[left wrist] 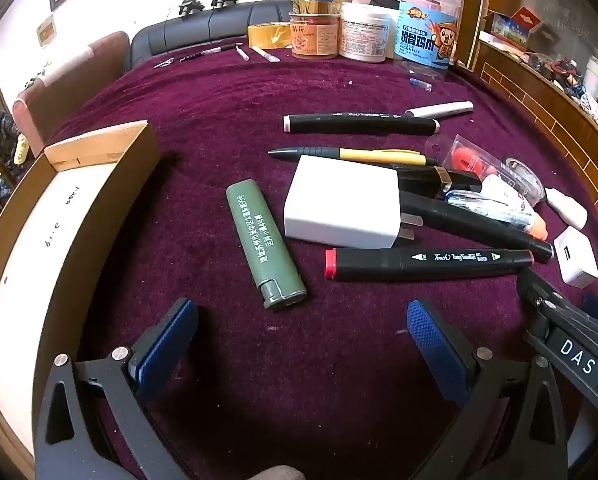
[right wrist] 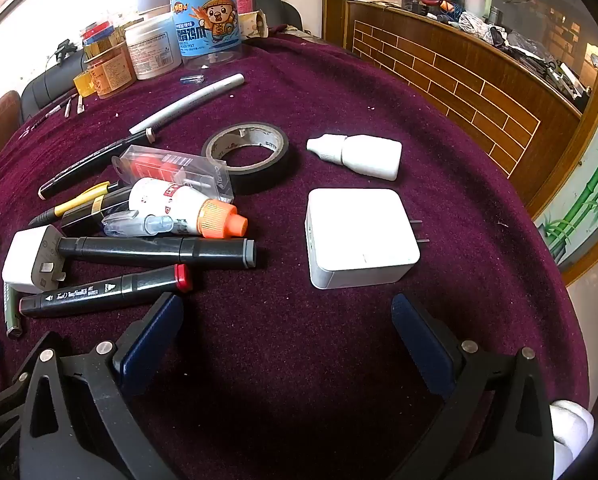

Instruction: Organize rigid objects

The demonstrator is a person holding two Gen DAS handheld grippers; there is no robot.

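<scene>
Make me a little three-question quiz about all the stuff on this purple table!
1. True or false: the left gripper is holding the green lighter.
2. What colour is the cap of the glue bottle: A blue, B orange, C green?
3. Fill in: the square white charger lies straight ahead of the ____ gripper.

Key: 1 false, its jaws are open and empty. 2 B. 3 right.

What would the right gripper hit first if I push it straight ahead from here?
Most likely the square white charger, lying just beyond the open right gripper, slightly right of centre. Bare cloth lies between them; depth is uncertain through the fisheye.
</scene>
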